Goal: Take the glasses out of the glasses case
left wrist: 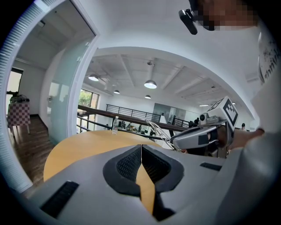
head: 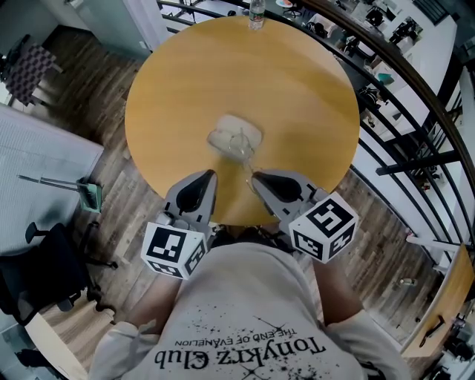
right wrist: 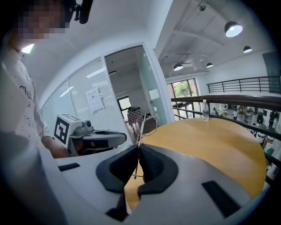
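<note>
A pale, see-through glasses case (head: 234,137) lies near the middle of the round wooden table (head: 297,89). My right gripper (head: 256,179) hovers at the table's near edge, shut on a temple of the thin wire-framed glasses (right wrist: 146,124), which stick up beyond its jaws. In the left gripper view the glasses (left wrist: 160,130) rise from the right gripper (left wrist: 175,141), clear of the case. My left gripper (head: 211,176) is beside it on the left, shut with nothing between its pads (left wrist: 131,162). It also shows in the right gripper view, where the left gripper (right wrist: 123,138) points at the glasses.
A clear water bottle (head: 257,13) stands at the table's far edge. A dark metal railing (head: 415,111) curves round the right side. On the left are a white surface (head: 37,171) and a black chair (head: 44,274) on the wooden floor.
</note>
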Available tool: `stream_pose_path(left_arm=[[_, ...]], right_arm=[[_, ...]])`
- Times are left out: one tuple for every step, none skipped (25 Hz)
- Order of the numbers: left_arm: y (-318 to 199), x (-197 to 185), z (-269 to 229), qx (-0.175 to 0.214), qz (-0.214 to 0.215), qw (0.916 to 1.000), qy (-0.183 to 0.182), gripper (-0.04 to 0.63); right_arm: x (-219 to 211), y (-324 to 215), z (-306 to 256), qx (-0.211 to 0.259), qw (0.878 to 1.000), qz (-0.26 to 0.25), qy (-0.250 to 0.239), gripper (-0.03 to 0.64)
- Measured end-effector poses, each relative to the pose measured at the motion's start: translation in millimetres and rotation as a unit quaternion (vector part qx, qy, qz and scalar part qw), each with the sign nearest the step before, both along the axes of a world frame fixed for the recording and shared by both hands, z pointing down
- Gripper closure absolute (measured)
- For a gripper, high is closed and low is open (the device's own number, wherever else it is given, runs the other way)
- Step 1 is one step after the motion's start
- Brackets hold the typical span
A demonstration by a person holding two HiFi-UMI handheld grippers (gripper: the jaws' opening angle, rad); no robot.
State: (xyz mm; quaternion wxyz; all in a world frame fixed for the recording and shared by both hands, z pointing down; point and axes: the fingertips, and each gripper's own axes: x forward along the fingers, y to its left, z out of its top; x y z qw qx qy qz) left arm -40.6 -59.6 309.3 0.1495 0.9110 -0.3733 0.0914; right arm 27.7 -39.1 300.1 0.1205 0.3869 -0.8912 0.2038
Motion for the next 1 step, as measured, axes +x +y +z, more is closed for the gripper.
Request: stream_pose_path(left_arm=[[-1.0,-0.7,0.3,0.0,0.0,1.0,-0.001,0.571]], right_arm=[[-0.3,-0.7,-0.4,0.0,1.0,-0.001,0.0,0.583]])
